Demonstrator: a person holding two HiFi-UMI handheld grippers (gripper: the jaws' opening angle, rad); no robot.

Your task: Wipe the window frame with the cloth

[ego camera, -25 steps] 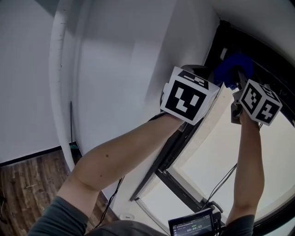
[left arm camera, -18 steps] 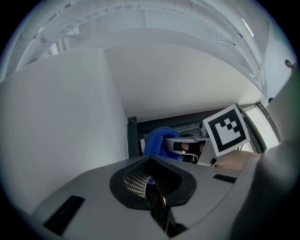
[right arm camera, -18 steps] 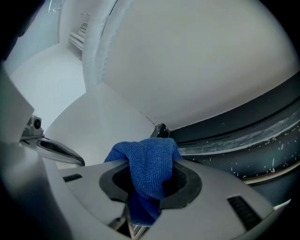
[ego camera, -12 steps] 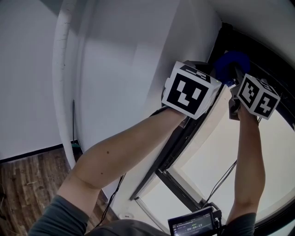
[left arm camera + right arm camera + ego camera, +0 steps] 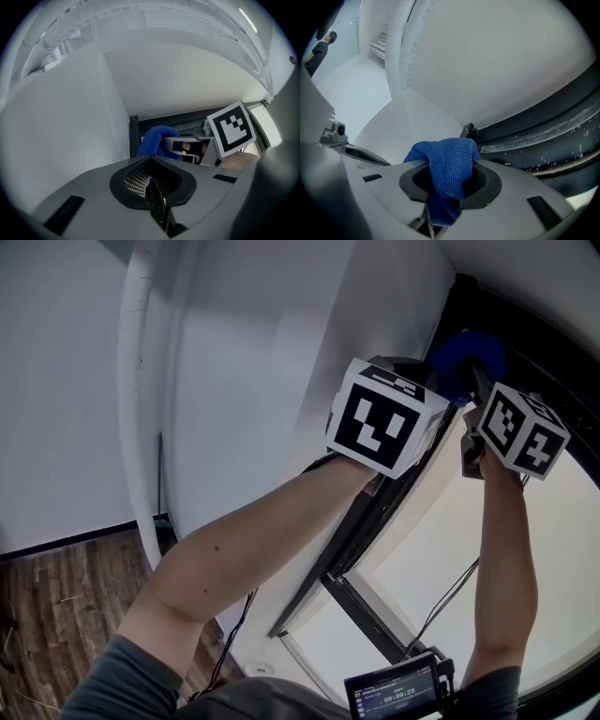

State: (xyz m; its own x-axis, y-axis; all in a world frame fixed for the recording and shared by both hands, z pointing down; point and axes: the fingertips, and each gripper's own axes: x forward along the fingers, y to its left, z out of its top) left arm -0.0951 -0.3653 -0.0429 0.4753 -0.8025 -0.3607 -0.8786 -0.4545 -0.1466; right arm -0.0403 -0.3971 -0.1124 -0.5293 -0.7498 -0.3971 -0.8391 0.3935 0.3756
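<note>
Top corner job here. The soft blue microfibre cloth (image 5: 447, 159) sits right by the upper corner of the dark metal window frame (image 5: 543, 126). I honestly can't tell if it's touching yet. The right gripper (image 5: 443, 201) is clamped on the cloth's bunched middle, so a fat fold bulges out front and a tail hangs below. The left gripper (image 5: 152, 187) is up near it with its jaws pressed together on nothing.

My guess on handling: this thing weighs next to nothing, is totally floppy, and should squash nicely into the frame's channel, where there are pale specks. It's not fragile and not slippery. Holding the bunched middle looks like the right call, since an edge grip would just flap around. The only worry I see is the fold snagging on the corner and dragging out of the jaws.
</note>
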